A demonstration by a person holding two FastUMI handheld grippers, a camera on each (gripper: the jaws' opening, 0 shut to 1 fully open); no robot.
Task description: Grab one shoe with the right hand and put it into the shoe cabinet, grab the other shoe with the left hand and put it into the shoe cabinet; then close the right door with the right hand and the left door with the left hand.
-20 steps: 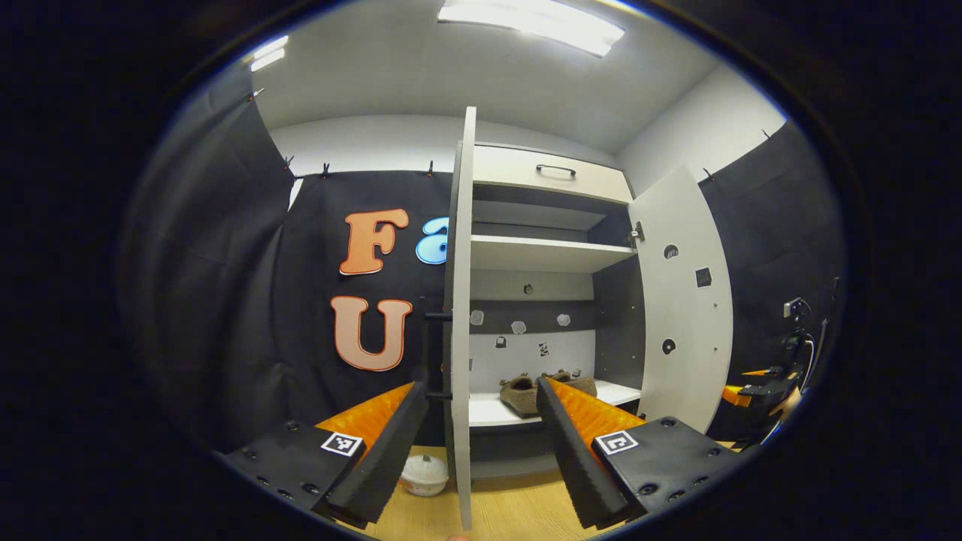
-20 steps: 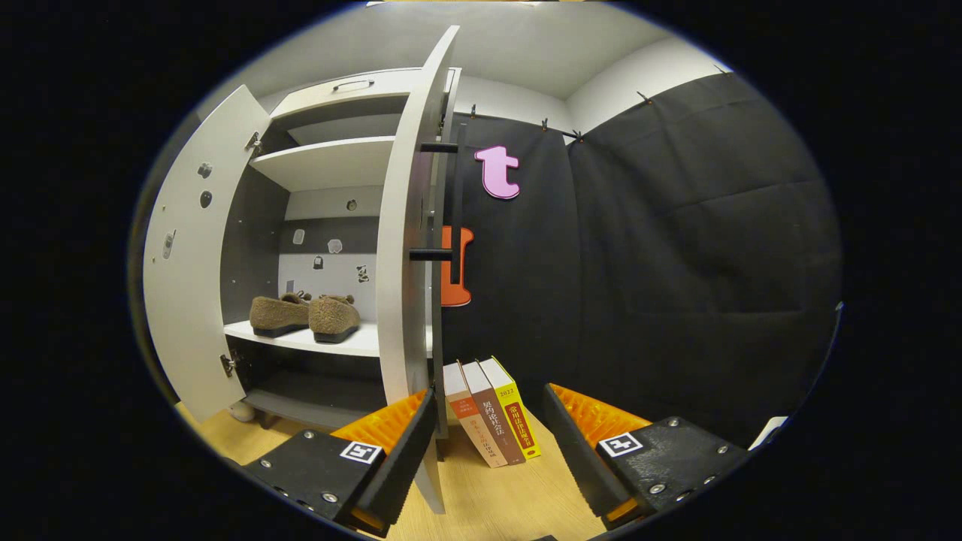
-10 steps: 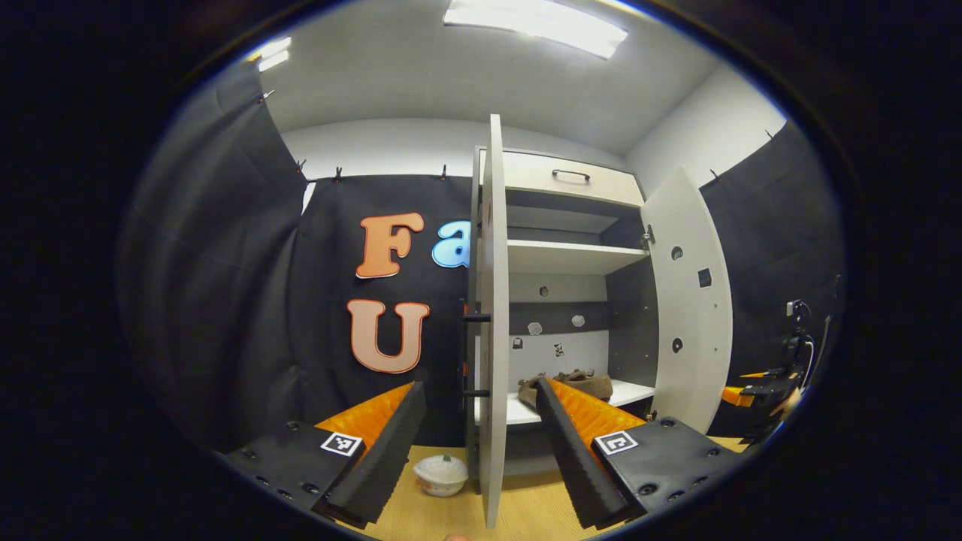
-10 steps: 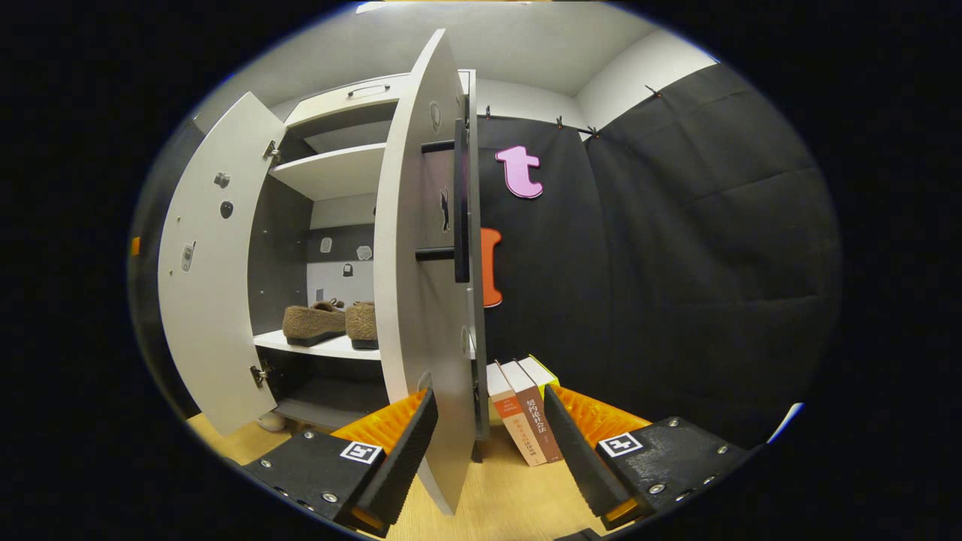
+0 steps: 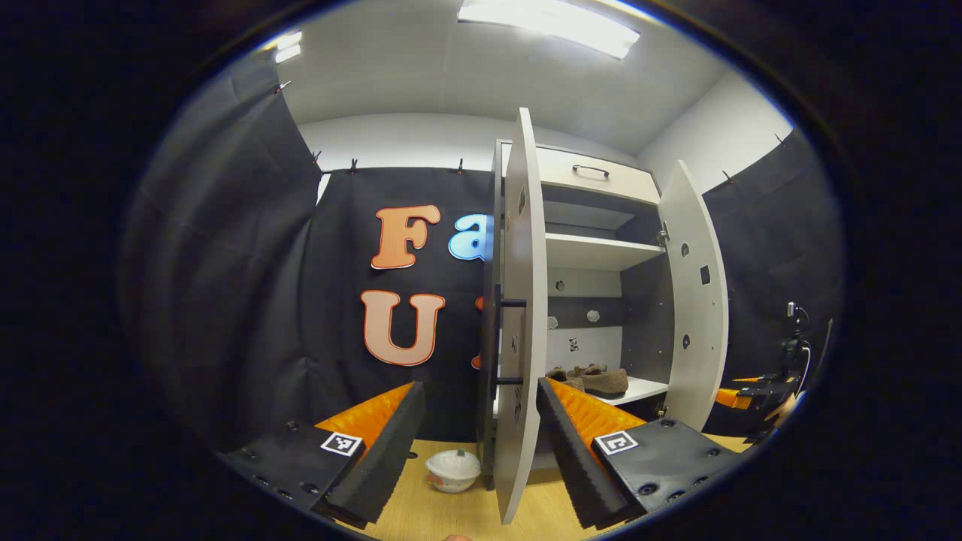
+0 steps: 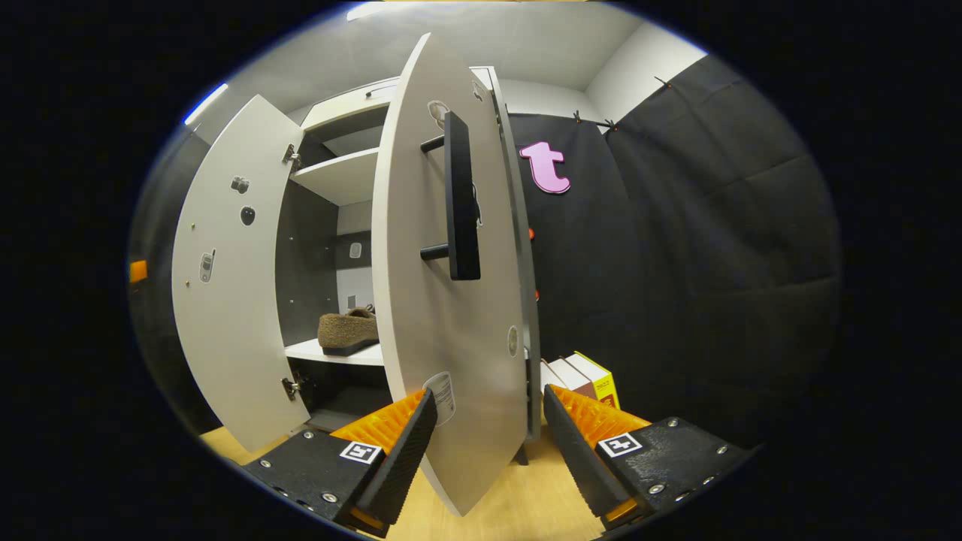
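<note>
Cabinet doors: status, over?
Left gripper and right gripper open, each straddling its door's edge. Shoes on the shelf. Right door and left door both ajar. Nothing blocking either swing.

Left hand-held gripper [image 5: 479, 436], right hand-held gripper [image 6: 488, 443], black screwed mounts, square tag markers
</note>
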